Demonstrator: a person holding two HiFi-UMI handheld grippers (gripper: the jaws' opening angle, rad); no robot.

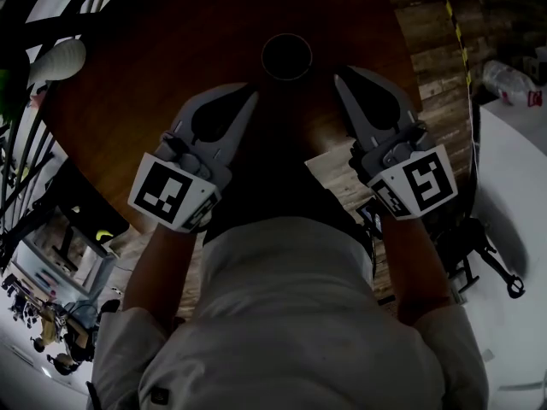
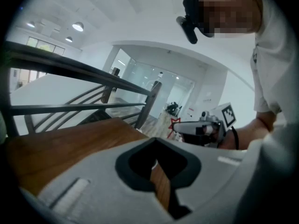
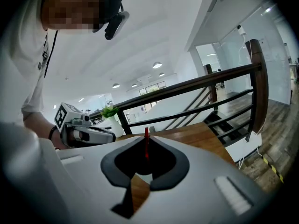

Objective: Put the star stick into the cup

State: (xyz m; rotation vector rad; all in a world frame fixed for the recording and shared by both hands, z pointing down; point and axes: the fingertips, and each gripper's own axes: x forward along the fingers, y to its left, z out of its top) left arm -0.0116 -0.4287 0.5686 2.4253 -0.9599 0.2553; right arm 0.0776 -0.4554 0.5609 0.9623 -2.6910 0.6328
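So, big round wooden table (image 1: 171,49) fills the upper part of the head view, dark and mostly bare. Person in a white shirt stands at its near edge, one gripper in each hand, both reaching out over the tabletop and angled in toward each other. Dark metal railing (image 3: 187,90) runs behind the table. White vase (image 1: 58,61) sits at the table's far left edge; the right gripper view shows green leaves in it.

Left gripper (image 1: 250,94): jaws brought together at the tips, nothing between them, only wood visible through the gap behind the tips. Right gripper (image 1: 339,77): jaws pinched on the star stick (image 3: 146,146), which is thin, red and upright at the jaw tips. The left gripper view shows its red star end right at the right gripper's nose.

Cup (image 1: 286,56) is dark and round, stands upright on the table just beyond both gripper tips and roughly between them, and sits a little nearer the right one. Stick is not in the cup.
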